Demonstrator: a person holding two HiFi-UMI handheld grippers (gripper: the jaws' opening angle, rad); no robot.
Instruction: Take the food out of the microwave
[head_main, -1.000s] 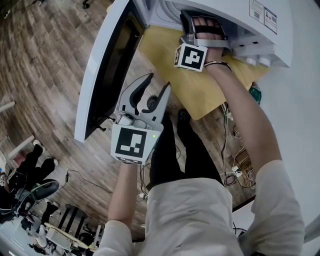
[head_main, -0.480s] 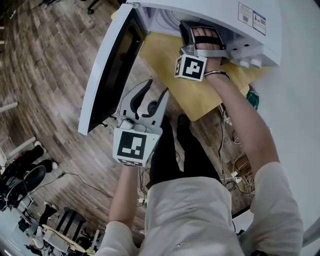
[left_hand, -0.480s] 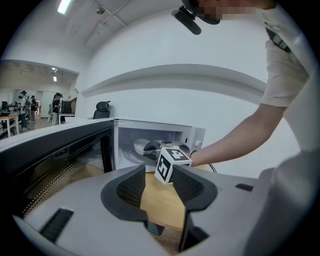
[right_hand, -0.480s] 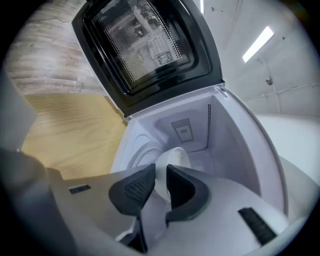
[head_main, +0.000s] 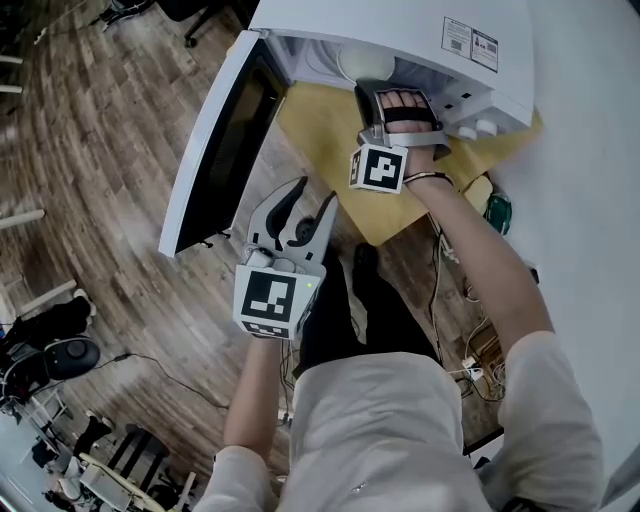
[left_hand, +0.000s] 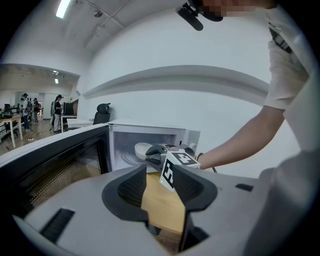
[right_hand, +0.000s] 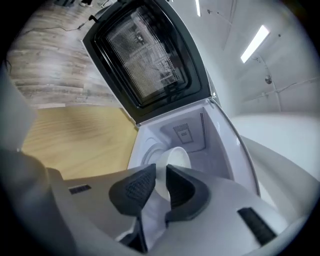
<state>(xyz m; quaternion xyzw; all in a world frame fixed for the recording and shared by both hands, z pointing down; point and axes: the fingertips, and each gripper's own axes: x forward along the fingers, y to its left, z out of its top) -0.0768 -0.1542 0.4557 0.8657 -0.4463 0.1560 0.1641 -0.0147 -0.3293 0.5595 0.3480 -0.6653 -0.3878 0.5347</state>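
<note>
The microwave (head_main: 400, 30) is white, its door (head_main: 215, 150) framing a black window with a fine mesh pattern, and the bowl (right_hand: 177, 159) is plain white. The table (head_main: 330, 130) is pale yellow wood grain, and the floor (head_main: 90, 150) is streaked grey-brown planks. The left gripper (head_main: 312, 195) and right gripper (right_hand: 161, 175) are grey with black textured pads (left_hand: 132, 187), and each cube (head_main: 272, 298) carries black-and-white square markers.

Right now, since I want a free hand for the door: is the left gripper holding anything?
No, the left gripper has its jaws apart with nothing between the pads; the wooden tabletop shows through the gap.
</note>
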